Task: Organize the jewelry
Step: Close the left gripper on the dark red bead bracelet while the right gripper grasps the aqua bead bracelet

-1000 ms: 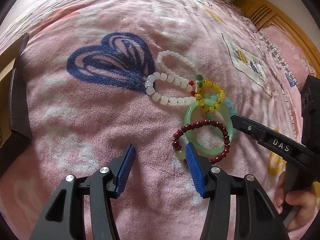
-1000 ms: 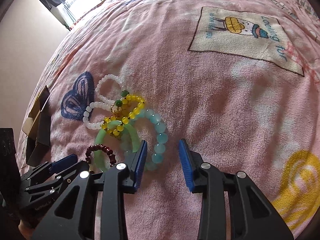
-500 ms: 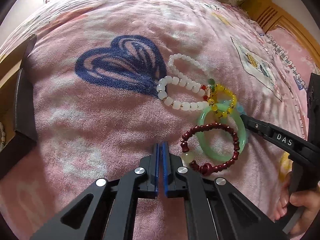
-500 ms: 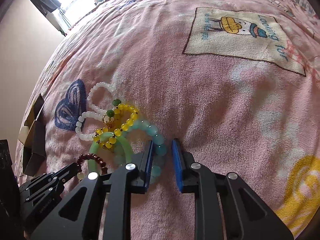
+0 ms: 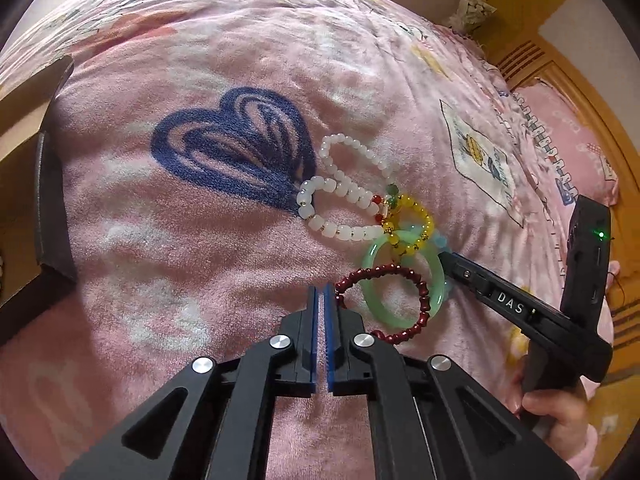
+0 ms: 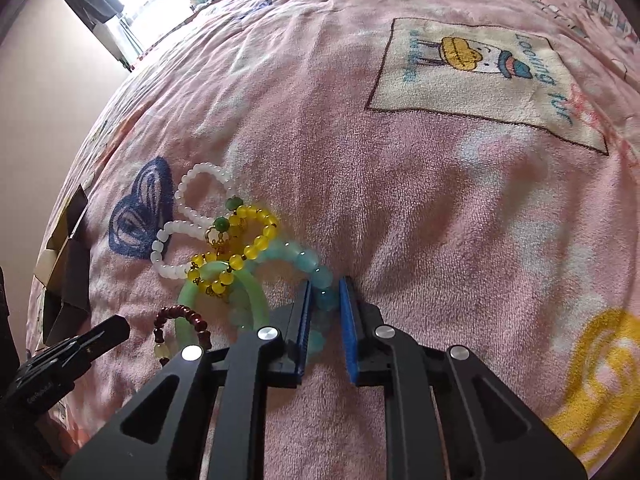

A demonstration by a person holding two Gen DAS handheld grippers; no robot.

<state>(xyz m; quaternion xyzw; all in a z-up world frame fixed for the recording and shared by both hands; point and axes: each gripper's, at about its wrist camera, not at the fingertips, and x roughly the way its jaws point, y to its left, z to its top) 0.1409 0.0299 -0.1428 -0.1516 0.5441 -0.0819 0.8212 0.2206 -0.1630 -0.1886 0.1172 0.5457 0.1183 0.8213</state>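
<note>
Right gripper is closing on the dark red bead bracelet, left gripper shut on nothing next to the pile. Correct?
Not quite. The right gripper has the pale blue bead bracelet between its pads, not the dark red bead bracelet, and its jaws are closing; the right wrist view shows it. The rest holds: the left gripper is shut on nothing beside the pile.

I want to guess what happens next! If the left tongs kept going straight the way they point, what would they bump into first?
Probably just the pink blanket. The left tongs are shut and empty, and the dark red bead bracelet lies just beside their tips, though depth is hard to judge.
</note>
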